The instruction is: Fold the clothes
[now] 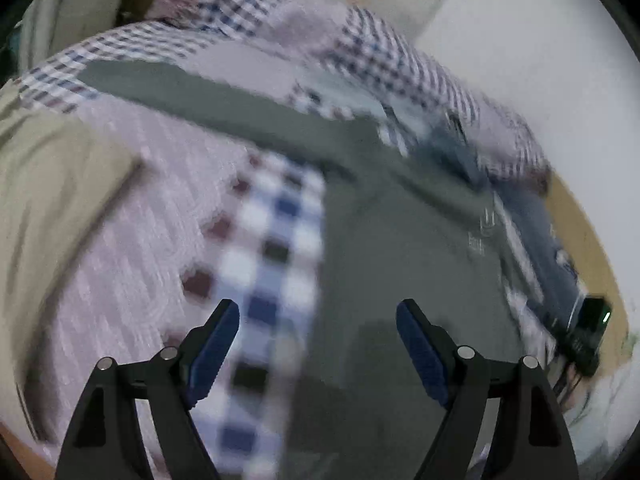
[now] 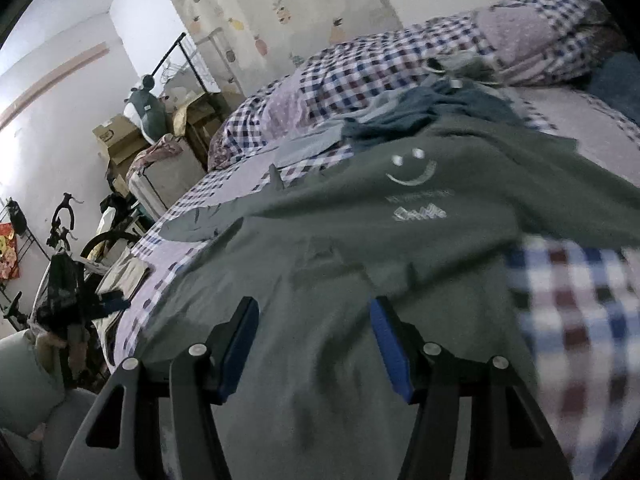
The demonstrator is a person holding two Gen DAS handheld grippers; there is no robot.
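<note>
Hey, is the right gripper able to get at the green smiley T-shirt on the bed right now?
Probably yes. The right gripper is open directly over the green T-shirt, which lies spread on the checked bedsheet with nothing covering its near part.

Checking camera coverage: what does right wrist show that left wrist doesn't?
Right wrist only: the smiley print on the shirt, a blue garment heap behind it, the pineapple curtain, cardboard boxes, and the open right gripper.

Left wrist only: the open left gripper, blurred, beside the shirt's edge.

Both: the green T-shirt spread on the checked bedsheet.
</note>
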